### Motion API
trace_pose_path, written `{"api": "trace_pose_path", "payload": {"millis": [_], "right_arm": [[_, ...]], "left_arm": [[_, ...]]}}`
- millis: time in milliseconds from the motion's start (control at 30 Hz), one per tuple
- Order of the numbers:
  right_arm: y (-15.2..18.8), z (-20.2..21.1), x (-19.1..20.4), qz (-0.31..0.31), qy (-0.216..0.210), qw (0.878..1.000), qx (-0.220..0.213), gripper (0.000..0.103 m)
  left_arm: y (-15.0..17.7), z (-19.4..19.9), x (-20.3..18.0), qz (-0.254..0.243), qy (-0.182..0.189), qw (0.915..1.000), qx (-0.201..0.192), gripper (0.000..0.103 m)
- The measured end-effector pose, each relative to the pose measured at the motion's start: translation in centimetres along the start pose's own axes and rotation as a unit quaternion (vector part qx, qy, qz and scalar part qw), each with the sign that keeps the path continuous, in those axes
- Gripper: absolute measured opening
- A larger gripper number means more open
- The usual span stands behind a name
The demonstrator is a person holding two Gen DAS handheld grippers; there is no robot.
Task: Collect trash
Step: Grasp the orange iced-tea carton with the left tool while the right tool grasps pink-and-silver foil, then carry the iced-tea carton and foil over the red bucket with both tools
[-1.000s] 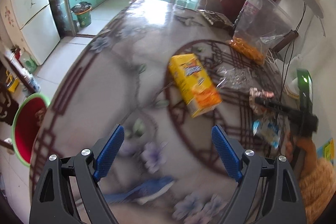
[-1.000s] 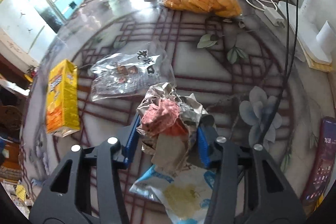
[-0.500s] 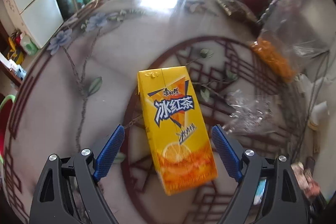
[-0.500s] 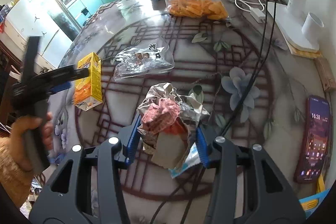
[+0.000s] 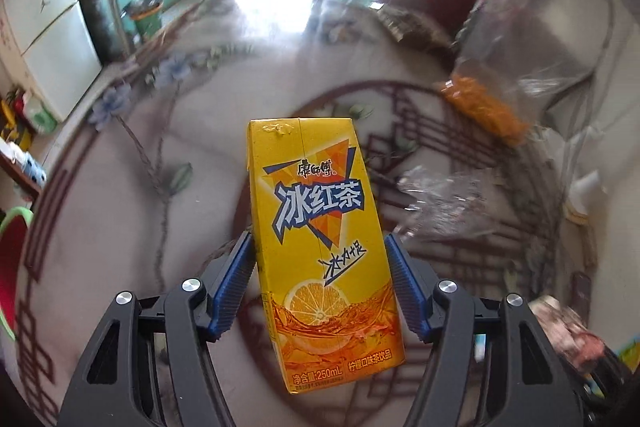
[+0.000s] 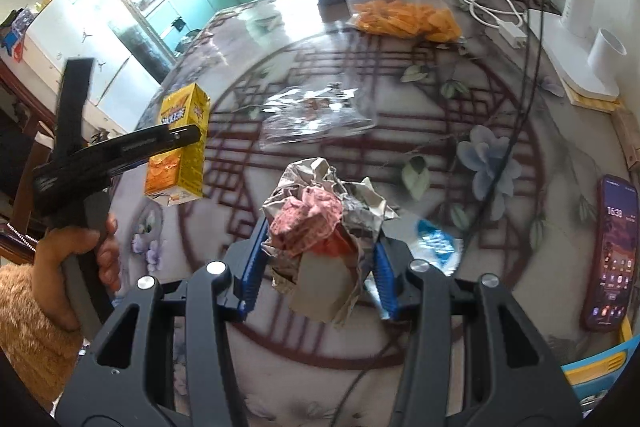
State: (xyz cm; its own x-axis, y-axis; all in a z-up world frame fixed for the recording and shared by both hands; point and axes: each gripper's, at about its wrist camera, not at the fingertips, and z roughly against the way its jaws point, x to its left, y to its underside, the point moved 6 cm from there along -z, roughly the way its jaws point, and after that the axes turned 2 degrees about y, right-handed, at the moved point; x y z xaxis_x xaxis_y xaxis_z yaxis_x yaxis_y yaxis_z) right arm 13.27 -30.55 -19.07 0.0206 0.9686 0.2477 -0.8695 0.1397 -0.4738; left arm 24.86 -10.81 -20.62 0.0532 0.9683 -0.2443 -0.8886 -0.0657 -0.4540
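Observation:
A yellow iced-tea carton stands between the blue pads of my left gripper. The jaws are closing and both pads touch its sides. In the right wrist view the same carton hangs tilted just above the table in the left gripper, which a hand in a fuzzy orange sleeve holds. My right gripper is shut on a crumpled wad of foil and pink tissue, held above the patterned table.
On the table lie a clear plastic bag, a bag of orange snacks, a blue wrapper, a phone at the right edge, and a white charger with cable. A red basin sits on the floor at the left.
The left gripper came in over the carton and its jaws closed onto it. The right gripper rose with the wad, and the blue wrapper stayed on the table.

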Motion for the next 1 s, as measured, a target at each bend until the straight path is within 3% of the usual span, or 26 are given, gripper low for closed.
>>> {"api": "trace_pose_path", "payload": {"millis": [233,667,1000], "right_arm": [[0.9,-0.1,4.1,0.022,-0.02,1.0,0.006,0.046],[2.4,1.1,10.1,0.037,-0.033,0.999,-0.002,0.046],[3.3,1.5,14.7,0.034,-0.016,0.999,-0.014,0.046]], "left_arm": [[2.9,6.6,1.0,-0.032,0.023,0.9987,-0.034,0.063],[8.5,11.3,6.2,-0.003,0.03,0.9989,-0.036,0.063],[9.3,13.4,10.6,-0.026,0.038,0.9981,-0.041,0.063]]}}
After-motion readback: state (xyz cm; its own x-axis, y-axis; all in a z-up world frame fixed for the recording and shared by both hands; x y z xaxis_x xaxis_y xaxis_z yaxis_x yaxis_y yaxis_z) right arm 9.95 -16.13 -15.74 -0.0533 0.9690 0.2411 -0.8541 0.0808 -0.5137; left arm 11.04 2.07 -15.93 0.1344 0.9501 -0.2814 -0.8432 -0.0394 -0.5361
